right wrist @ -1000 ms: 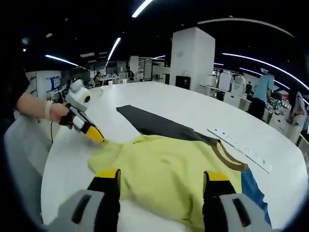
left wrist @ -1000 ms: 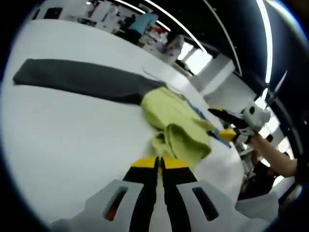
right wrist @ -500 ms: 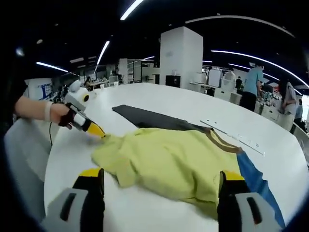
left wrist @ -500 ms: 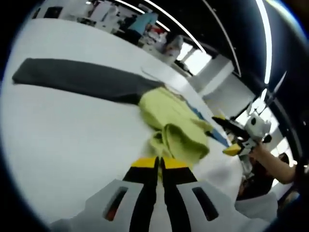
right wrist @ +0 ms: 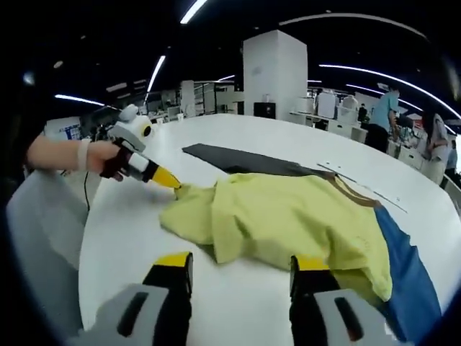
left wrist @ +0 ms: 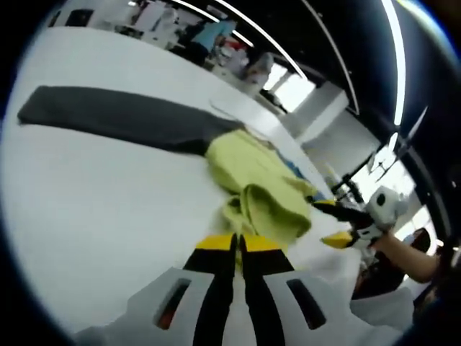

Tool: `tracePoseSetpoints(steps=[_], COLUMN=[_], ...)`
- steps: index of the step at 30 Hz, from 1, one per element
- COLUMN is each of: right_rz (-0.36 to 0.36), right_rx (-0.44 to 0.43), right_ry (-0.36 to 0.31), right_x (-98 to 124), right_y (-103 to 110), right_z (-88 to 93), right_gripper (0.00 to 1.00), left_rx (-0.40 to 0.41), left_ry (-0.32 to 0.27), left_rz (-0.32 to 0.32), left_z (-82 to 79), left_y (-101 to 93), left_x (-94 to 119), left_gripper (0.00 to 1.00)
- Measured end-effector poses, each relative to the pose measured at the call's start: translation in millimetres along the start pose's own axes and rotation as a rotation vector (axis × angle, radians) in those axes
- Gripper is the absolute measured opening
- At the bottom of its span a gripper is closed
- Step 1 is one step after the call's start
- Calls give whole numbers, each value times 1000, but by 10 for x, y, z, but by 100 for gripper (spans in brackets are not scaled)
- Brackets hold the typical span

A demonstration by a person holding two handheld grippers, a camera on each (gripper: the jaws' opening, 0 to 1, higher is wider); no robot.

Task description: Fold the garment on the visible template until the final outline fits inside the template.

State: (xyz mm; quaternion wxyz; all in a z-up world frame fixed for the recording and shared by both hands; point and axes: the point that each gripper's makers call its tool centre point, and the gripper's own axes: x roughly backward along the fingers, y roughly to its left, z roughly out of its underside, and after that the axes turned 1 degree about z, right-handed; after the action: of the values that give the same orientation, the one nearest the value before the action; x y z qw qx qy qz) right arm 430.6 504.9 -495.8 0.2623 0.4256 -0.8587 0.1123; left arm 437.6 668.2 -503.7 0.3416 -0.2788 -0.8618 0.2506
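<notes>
Near the table's (right wrist: 238, 317) edge, the shirt (right wrist: 288, 227) is apparently pinched by the closed left gripper (right wrist: 175, 183); the right gripper (right wrist: 241, 267) is held agape, empty.

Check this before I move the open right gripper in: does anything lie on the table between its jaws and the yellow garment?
Nothing visible does. Only bare white table separates the right gripper from the yellow garment; the left gripper pinches its far corner.

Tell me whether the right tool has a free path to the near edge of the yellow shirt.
Probably yes. The right tool is open and hangs over bare white table, with nothing between it and the near edge of the yellow shirt. The left tool is shut on the shirt's far corner, off to the side.
</notes>
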Motion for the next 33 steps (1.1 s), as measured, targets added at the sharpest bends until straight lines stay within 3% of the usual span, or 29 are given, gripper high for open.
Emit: tracePoseSetpoints(steps=[8,19,33], right_rz=[-13,-9,38], right_rx=[0,-29,-48], right_ry=[10,33,38], right_x=[-91,-229,-290], right_y=[129,187,91], right_z=[31,89,70], right_gripper=[30,21,2], left_rx=[3,6,8], left_ry=[2,2,2], left_rz=[-1,2,3], left_z=[3,8,14], left_y=[6,4,1], left_x=[-4,-11,-19], left_gripper=[0,0,0])
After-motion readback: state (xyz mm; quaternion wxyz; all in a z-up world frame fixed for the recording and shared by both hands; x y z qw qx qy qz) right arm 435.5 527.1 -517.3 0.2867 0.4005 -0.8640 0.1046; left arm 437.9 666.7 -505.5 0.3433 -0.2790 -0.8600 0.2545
